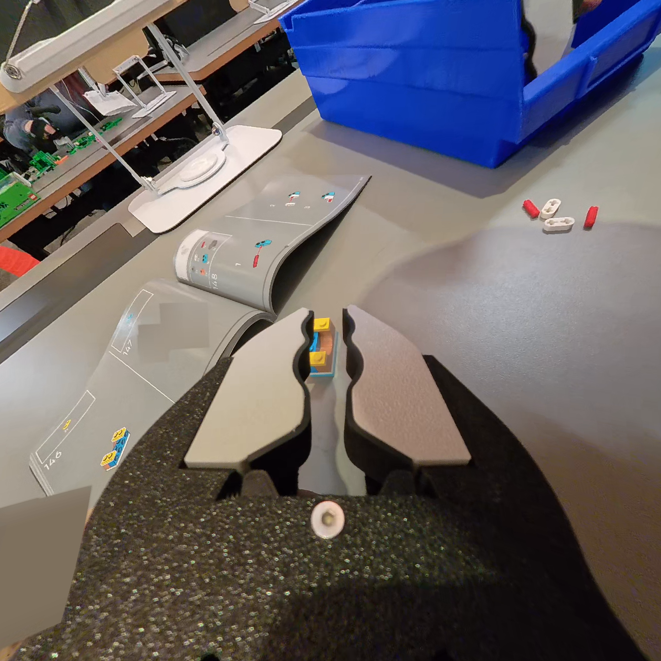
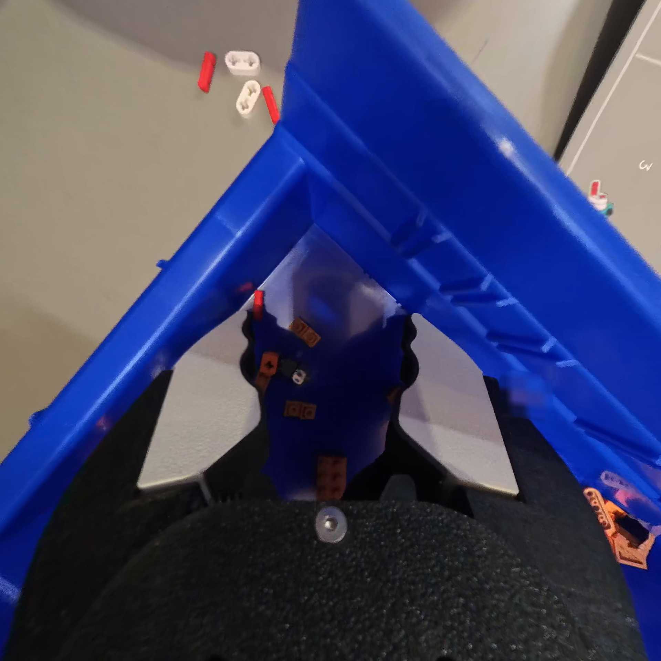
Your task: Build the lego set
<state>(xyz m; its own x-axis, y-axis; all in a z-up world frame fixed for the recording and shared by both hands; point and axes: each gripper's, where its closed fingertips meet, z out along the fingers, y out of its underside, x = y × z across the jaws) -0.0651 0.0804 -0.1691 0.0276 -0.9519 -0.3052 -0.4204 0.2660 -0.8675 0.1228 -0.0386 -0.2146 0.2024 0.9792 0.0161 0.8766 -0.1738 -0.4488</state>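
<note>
Your left hand-held gripper [image 1: 325, 334] is closed narrow on a small sub-assembly [image 1: 323, 348] of yellow, blue and brown pieces, held just above the grey surface [image 1: 500, 339]. Your right hand-held gripper [image 2: 327, 348] is spread wide and reaching down into the blue bin [image 2: 411, 200], gripping nothing yet; its view is blurred.

By the look of it, the build is mid-way: the instruction booklet [image 1: 229, 286] lies open beside the held sub-assembly, far into its pages, and that little piece seems finished to its current step. Left to do — fetch the next part from the bin, where brown plates [image 2: 299, 410] and a few other small pieces lie loose on the floor of it, then work in the two white links [image 1: 558, 224] and two red pins [image 1: 530, 208] waiting on the surface near the bin.

A white lamp stand [image 1: 214, 168] sits beyond the booklet. Further back are more workbenches with green builds on them.
</note>
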